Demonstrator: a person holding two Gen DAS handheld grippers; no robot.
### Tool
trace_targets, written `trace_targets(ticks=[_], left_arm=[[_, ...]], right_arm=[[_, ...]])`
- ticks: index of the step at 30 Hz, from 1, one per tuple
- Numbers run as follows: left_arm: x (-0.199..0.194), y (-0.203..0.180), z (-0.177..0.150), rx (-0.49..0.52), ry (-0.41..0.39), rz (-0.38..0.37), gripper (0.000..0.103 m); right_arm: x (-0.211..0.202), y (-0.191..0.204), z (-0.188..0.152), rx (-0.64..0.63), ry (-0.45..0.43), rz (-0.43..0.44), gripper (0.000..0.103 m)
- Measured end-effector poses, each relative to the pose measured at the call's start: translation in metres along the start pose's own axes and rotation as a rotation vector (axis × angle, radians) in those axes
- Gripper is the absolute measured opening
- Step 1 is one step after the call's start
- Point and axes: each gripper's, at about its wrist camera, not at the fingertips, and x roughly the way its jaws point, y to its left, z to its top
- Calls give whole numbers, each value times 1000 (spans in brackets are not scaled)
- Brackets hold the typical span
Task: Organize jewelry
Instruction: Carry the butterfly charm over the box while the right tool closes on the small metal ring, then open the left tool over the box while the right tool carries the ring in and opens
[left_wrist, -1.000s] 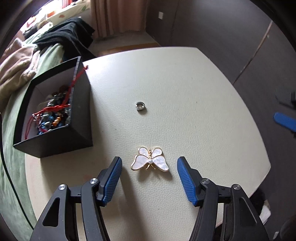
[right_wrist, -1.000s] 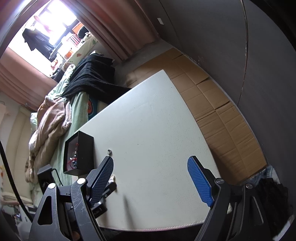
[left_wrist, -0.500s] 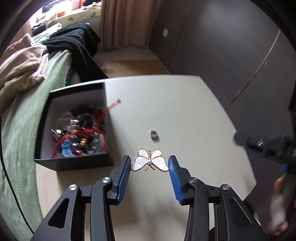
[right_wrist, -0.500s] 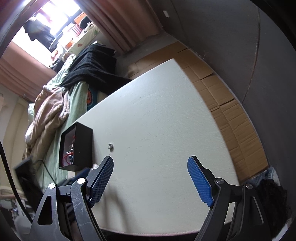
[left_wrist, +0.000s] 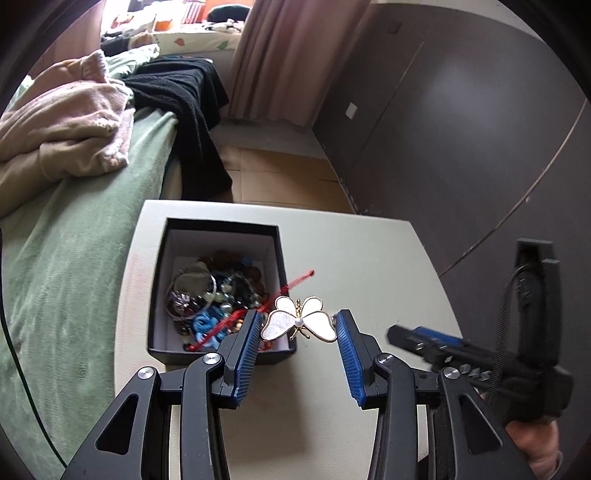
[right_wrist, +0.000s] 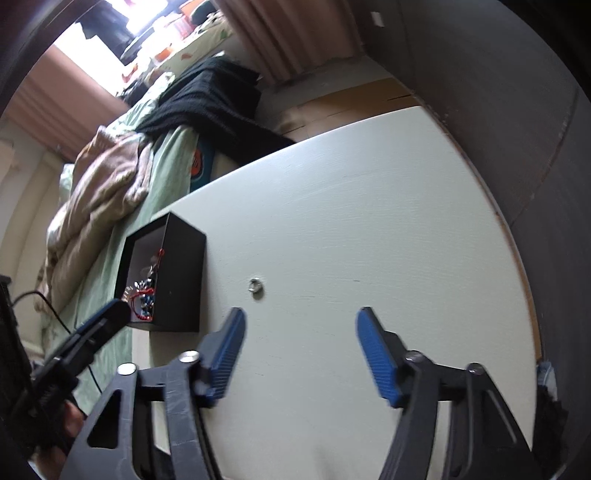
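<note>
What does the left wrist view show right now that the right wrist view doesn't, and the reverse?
Only the left wrist view shows the butterfly brooch, gripped between the left tongs and lifted near the box's right front corner. It also looks down into the box at the tangled beads and red cord.

Only the right wrist view shows the small ring lying on the table, ahead of the open, empty right tongs.

Both show the black box, the table and the bed.

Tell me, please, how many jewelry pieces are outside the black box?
2: the white butterfly brooch held in the left gripper, and a small silver ring on the white table. None seem hidden.
</note>
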Motion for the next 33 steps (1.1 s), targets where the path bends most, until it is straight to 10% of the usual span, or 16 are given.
trace_targets(ticks=[33], left_arm=[[8,62,29,-186,8,-45,46]], right_arm=[[66,74,11,-355,34,-171,13]])
